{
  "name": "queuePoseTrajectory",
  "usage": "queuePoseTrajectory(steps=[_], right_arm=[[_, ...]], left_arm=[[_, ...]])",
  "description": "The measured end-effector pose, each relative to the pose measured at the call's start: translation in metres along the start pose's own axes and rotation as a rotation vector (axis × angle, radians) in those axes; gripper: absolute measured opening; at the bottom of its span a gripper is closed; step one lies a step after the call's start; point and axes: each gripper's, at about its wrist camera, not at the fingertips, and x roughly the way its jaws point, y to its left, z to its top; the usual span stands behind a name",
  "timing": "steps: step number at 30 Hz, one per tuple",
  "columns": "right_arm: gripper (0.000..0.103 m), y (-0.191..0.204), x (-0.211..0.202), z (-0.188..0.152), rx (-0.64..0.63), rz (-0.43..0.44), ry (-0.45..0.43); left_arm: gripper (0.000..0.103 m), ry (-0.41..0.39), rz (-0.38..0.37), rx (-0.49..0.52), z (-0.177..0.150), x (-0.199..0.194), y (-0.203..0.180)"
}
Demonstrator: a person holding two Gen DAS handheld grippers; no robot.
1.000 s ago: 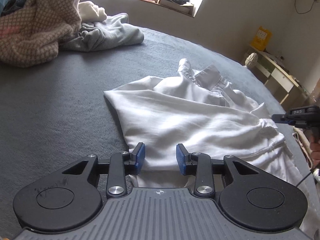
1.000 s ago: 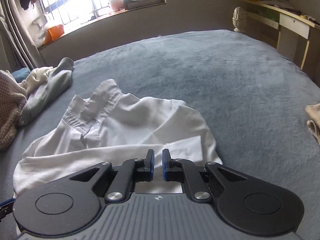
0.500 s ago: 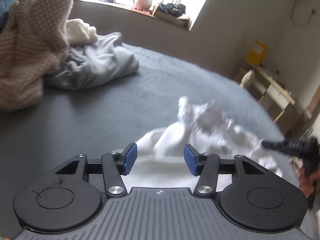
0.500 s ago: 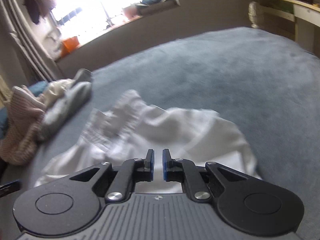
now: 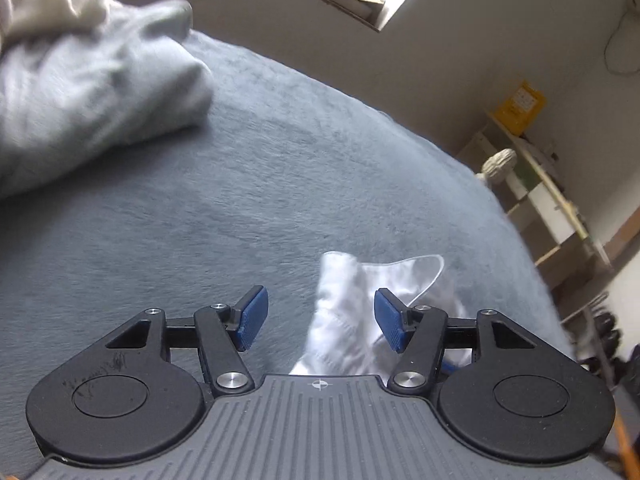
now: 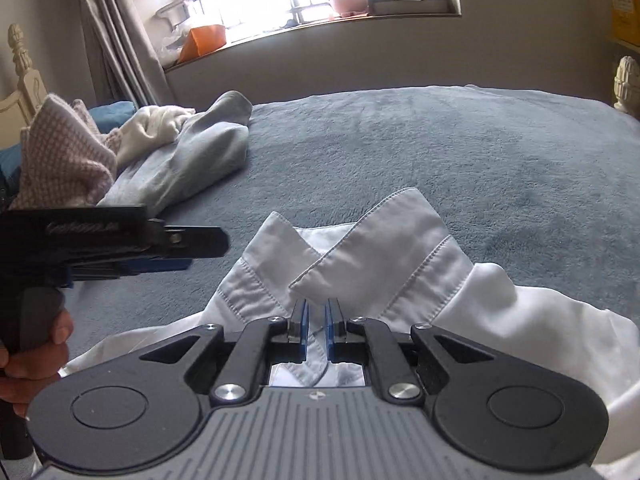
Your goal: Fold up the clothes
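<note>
A white collared shirt [image 6: 400,264] lies on the grey-blue bed cover [image 6: 460,152], collar toward the window. My right gripper [image 6: 316,330] hovers just behind the collar, its blue pads nearly together with a thin gap and no cloth visibly pinched between them. My left gripper [image 5: 318,322] is open wide; a bunched part of the shirt [image 5: 344,312] lies between and beyond its pads, untouched. The left gripper also shows at the left of the right wrist view [image 6: 120,248], held above the bed left of the collar.
A pile of clothes sits at the far left: a grey garment [image 6: 188,160], a cream one [image 6: 152,128] and a pink knit [image 6: 64,160]. A wooden shelf [image 5: 552,200] stands beyond the bed's right edge. A window ledge [image 6: 320,20] runs behind.
Both grippers moved forward over the shirt toward the collar. The left gripper opened wider and swung left of the shirt. The right gripper stayed nearly shut.
</note>
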Motion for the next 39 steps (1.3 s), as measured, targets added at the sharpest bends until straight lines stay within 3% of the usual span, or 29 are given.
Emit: queuePoseTrajectory(steps=[6, 11, 12, 13, 14, 15, 16, 17, 23, 26, 32, 34, 36, 39], right_arm=[[0.008, -0.019, 0.025, -0.007, 0.098, -0.011, 0.053], [0.008, -0.025, 0.029, -0.009, 0.141, 0.002, 0.057], [0.008, -0.026, 0.029, -0.009, 0.152, 0.005, 0.056], [0.008, -0.027, 0.03, -0.009, 0.164, 0.009, 0.055], [0.008, -0.028, 0.03, -0.009, 0.173, 0.013, 0.052], [0.008, -0.03, 0.03, -0.009, 0.181, 0.018, 0.05], [0.008, -0.031, 0.03, -0.01, 0.191, 0.023, 0.048], [0.008, -0.033, 0.029, -0.009, 0.203, 0.029, 0.045], [0.01, -0.059, 0.0, -0.004, 0.361, 0.197, 0.023], [0.02, -0.078, -0.035, 0.004, 0.406, 0.252, -0.022], [0.026, -0.105, -0.08, 0.042, 0.427, 0.169, -0.148], [0.037, -0.108, -0.081, 0.052, 0.441, 0.129, -0.165], [0.042, -0.109, -0.071, 0.059, 0.467, 0.092, -0.141], [0.046, -0.106, -0.046, 0.065, 0.497, 0.091, -0.033]], left_arm=[[0.059, 0.013, 0.027, -0.063, -0.006, 0.024, 0.004], [0.057, 0.013, 0.022, -0.029, -0.011, 0.029, -0.002], [0.051, 0.008, 0.026, -0.026, -0.011, 0.029, -0.004], [0.037, 0.003, 0.029, -0.022, -0.011, 0.029, -0.005], [0.03, -0.002, 0.032, -0.018, -0.012, 0.03, -0.007], [0.013, -0.01, 0.032, -0.006, -0.012, 0.029, -0.009], [0.005, -0.031, 0.017, 0.044, -0.015, 0.021, -0.017], [0.004, -0.052, 0.001, 0.094, -0.019, 0.014, -0.024], [0.002, -0.175, -0.091, 0.399, -0.038, -0.031, -0.067], [0.002, -0.189, -0.116, 0.572, -0.056, -0.046, -0.083], [0.002, -0.204, -0.163, 0.826, -0.092, -0.067, -0.104], [0.002, -0.202, -0.171, 0.879, -0.101, -0.072, -0.105], [0.002, -0.202, -0.166, 0.929, -0.109, -0.072, -0.106], [0.002, -0.201, -0.155, 0.982, -0.119, -0.074, -0.105]])
